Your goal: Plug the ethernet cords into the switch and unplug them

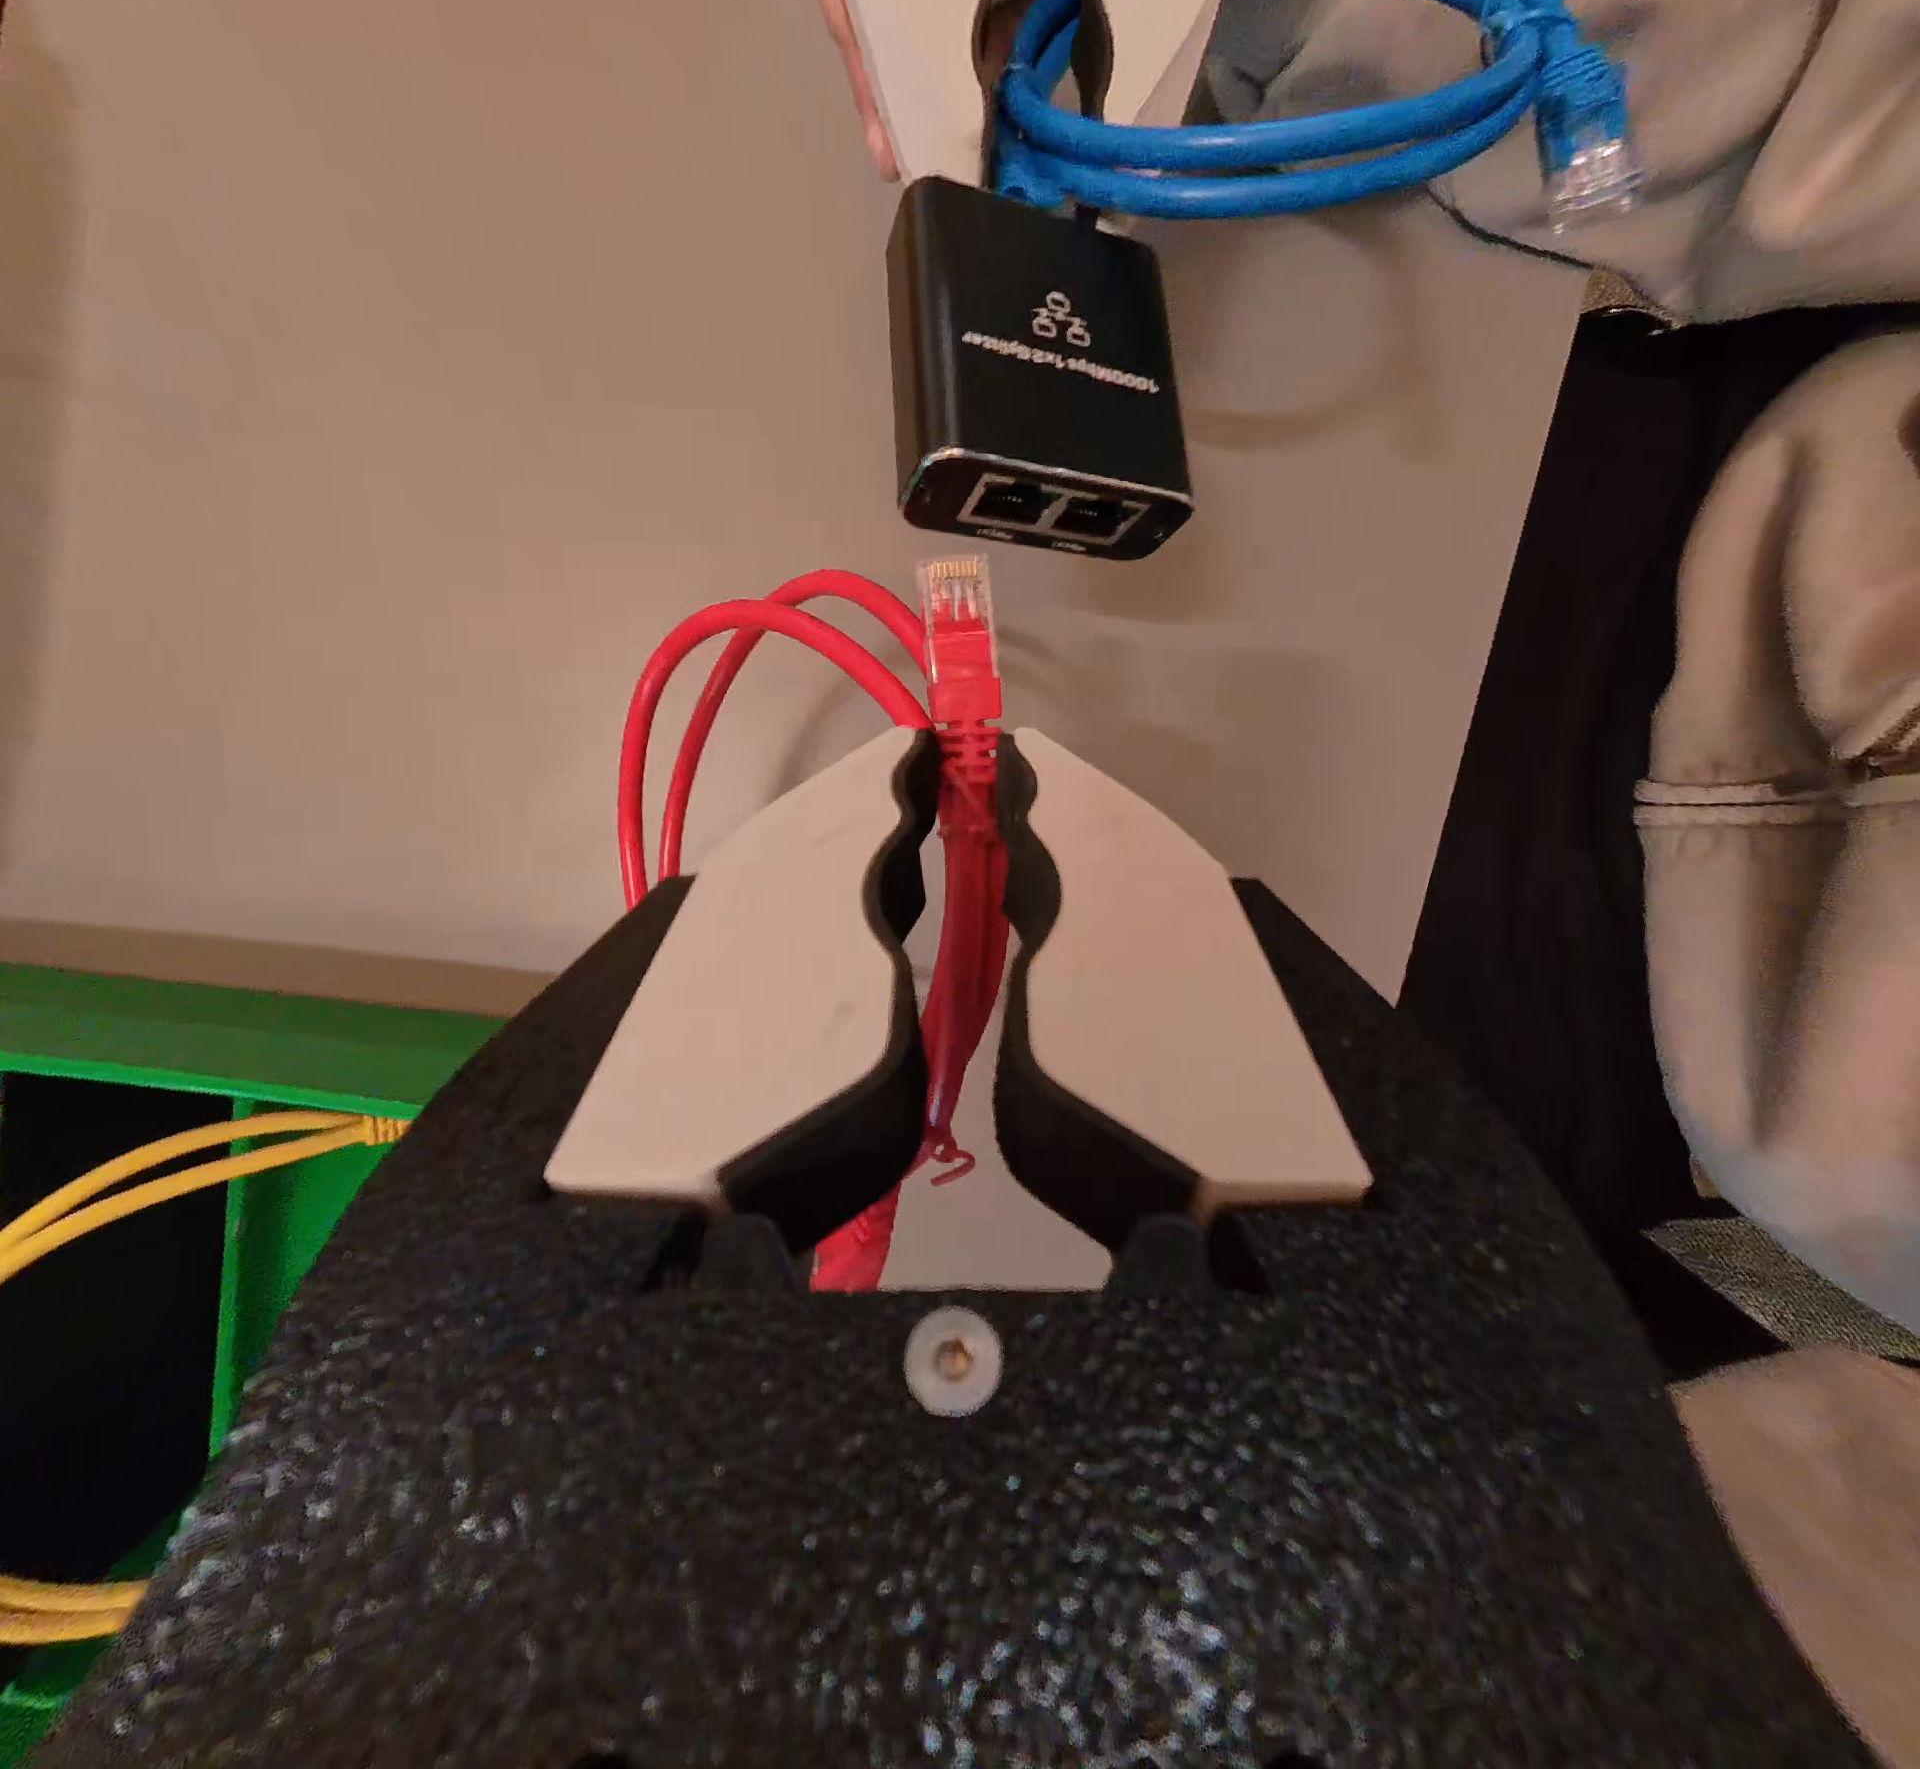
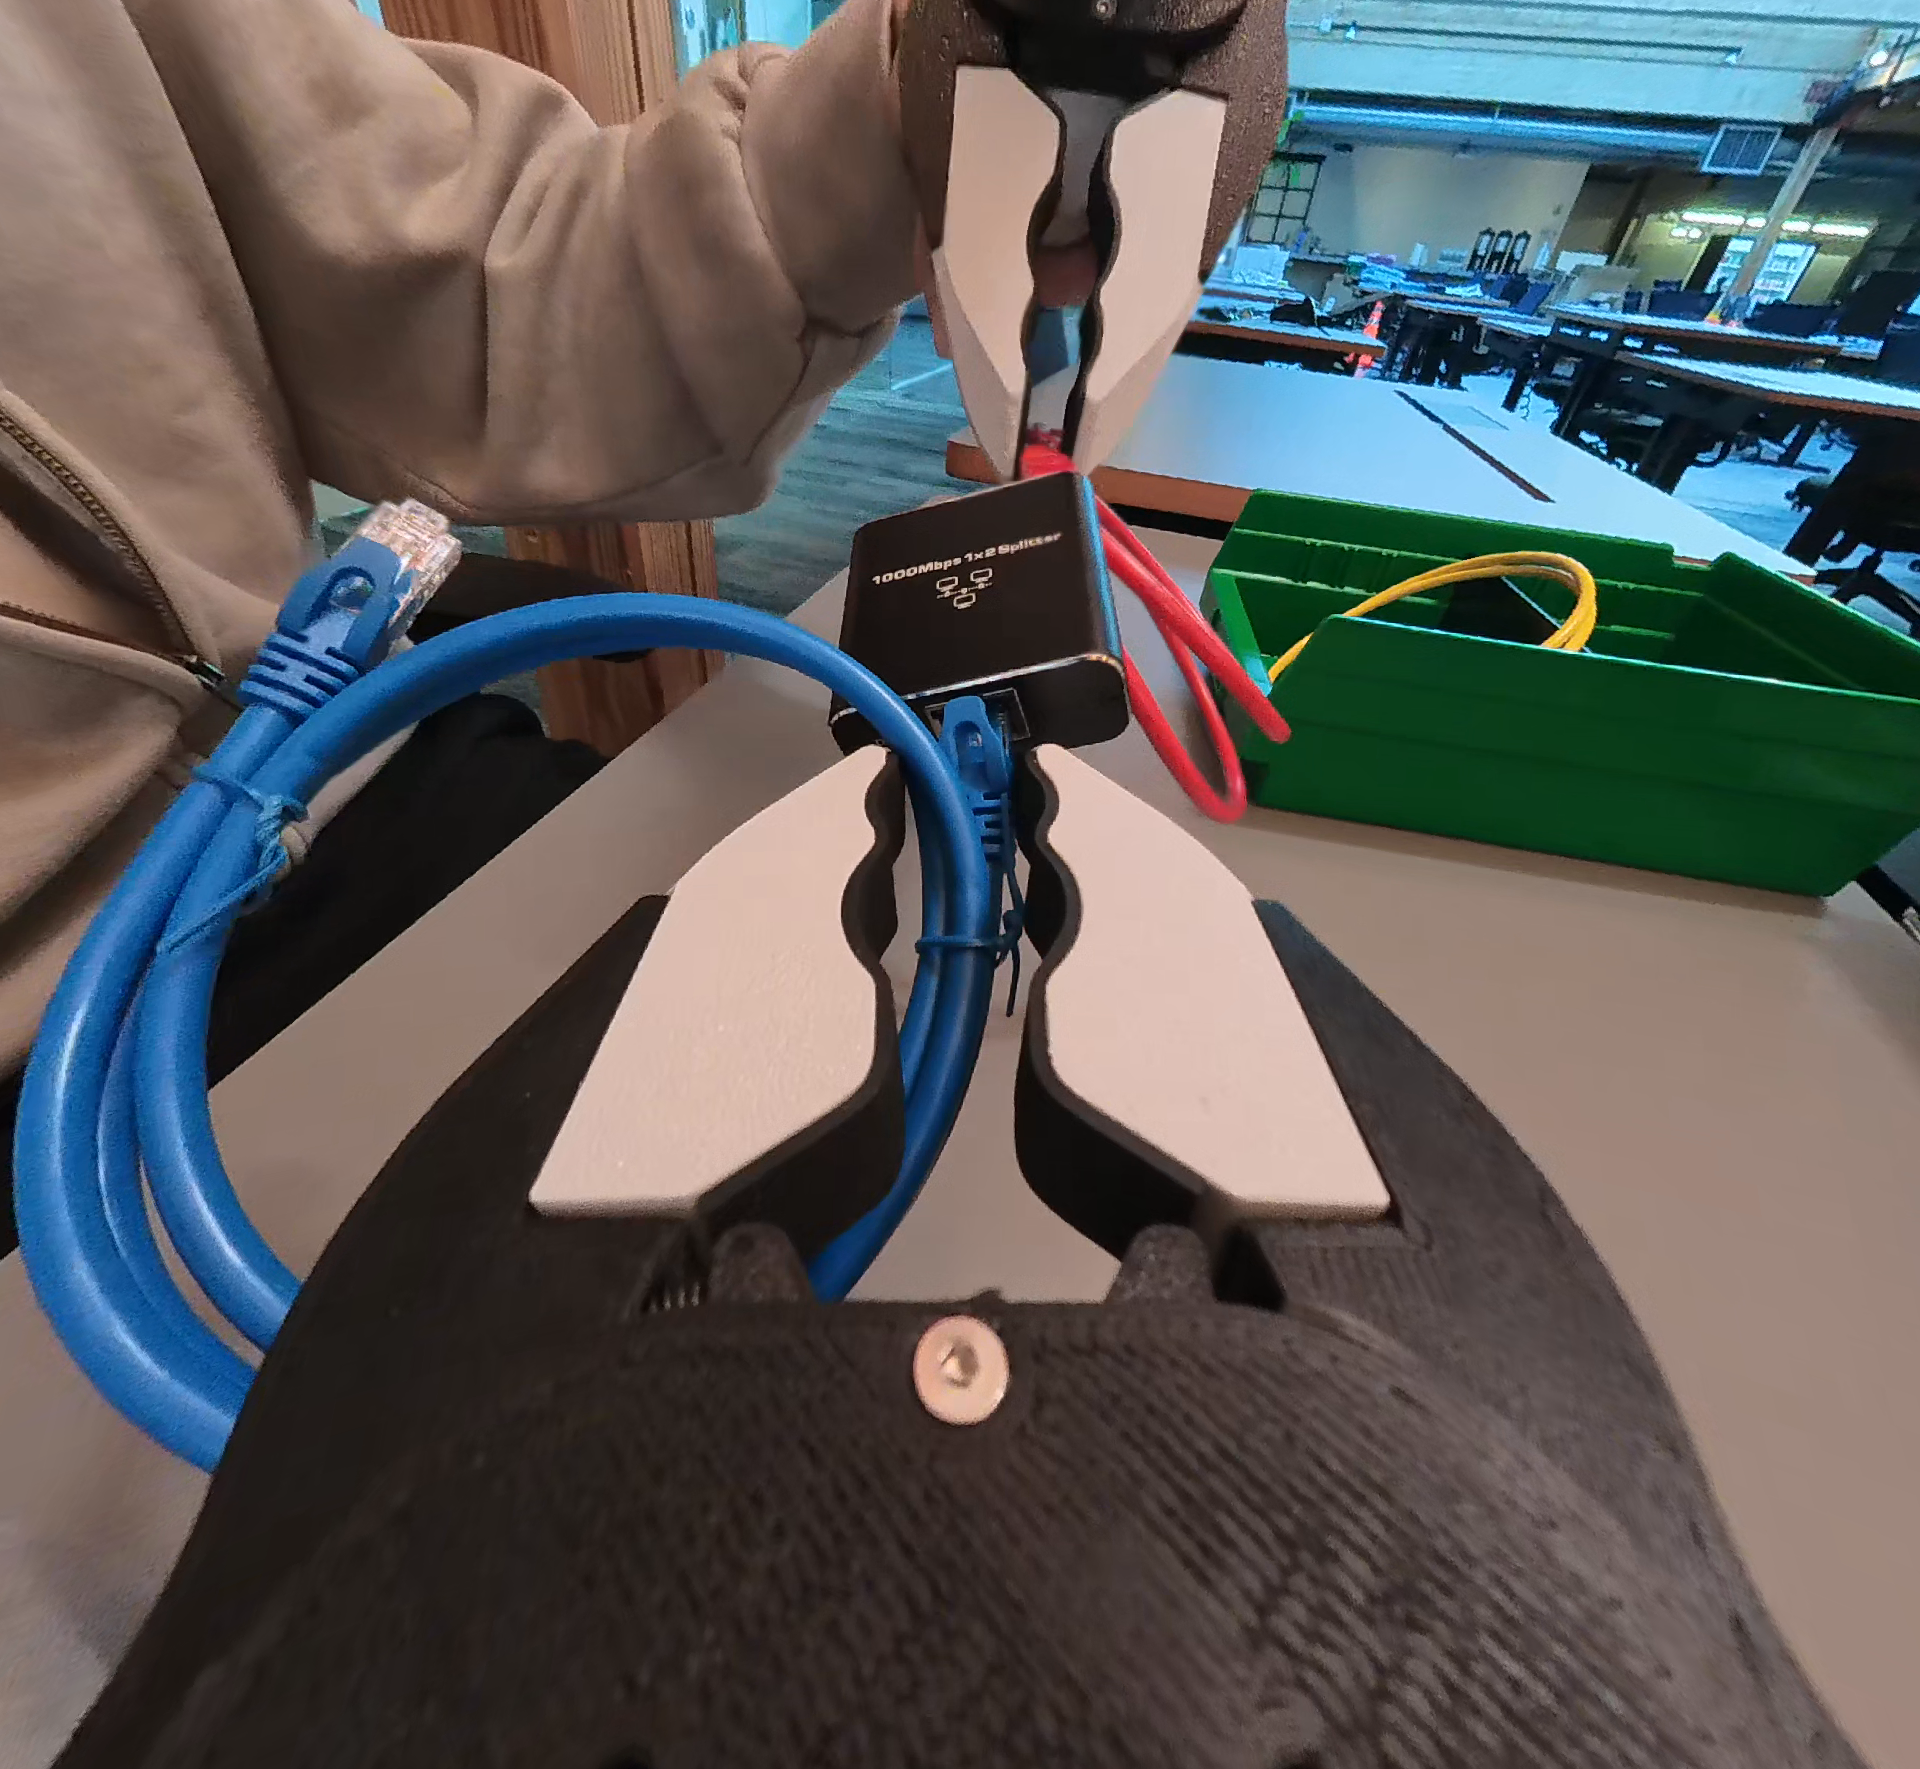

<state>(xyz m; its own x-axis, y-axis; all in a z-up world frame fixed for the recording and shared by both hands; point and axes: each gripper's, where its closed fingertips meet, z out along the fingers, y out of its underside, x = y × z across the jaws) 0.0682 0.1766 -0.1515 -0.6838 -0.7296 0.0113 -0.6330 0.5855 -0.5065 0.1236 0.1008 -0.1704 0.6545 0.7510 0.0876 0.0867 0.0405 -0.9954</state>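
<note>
Green bin (image 2: 1558, 763) holding yellow cord (image 2: 1455, 576) sits beside switch (image 2: 987, 607).

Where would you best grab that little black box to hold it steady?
Grip the black box across its two plain narrow sides, coming from above. Both ends are taken: two open ports face the red plug, and the blue cord enters the other.

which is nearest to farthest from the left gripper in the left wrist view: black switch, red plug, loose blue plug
1. red plug, just past the left gripper fingertips, cord clamped
2. black switch, straight ahead, ports facing it
3. loose blue plug, far upper right
</note>
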